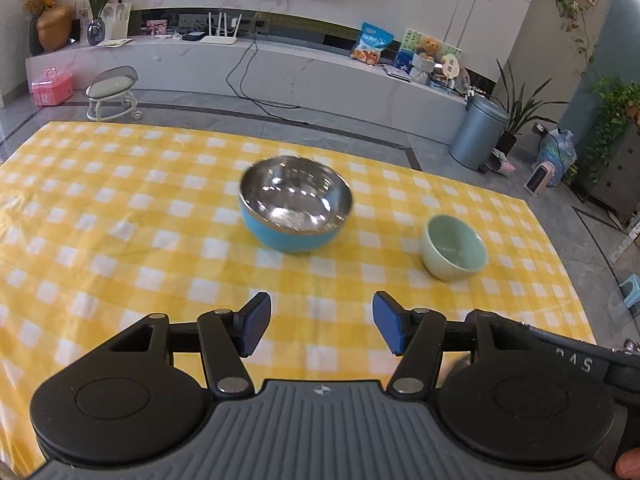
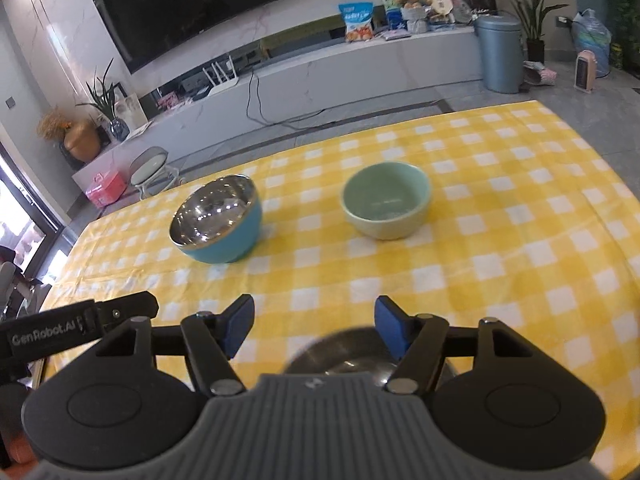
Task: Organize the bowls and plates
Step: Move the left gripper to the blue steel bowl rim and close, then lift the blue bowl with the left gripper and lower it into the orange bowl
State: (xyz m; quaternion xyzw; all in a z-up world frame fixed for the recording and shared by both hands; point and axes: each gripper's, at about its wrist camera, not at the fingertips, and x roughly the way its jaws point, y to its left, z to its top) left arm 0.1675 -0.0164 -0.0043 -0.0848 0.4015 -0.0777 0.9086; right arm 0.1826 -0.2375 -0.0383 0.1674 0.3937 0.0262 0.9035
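my left gripper point(image 1: 321, 328) and right gripper point(image 2: 314, 326) hover released, clutching nothing. mid-frame, the blue steel bowl point(image 1: 295, 204) and green bowl point(image 1: 455, 247) sit apart on the yellow checked cloth point(image 1: 120, 240); grey floor point(image 1: 440, 148) borders its far edge.

Both black two-finger grippers point(image 1: 321, 325) point(image 2: 314, 327): blue rubber pads point(image 1: 256, 322), silver pivot screws, grey ribbed housing, "GenRobot.AI" strap.

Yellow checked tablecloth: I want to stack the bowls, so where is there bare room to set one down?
The yellow checked tablecloth is bare left of the blue steel-lined bowl, and between both bowls and the open left tongs. The gap to the pale green ceramic bowl is narrower. A dark metal dish crowds the right tongs.
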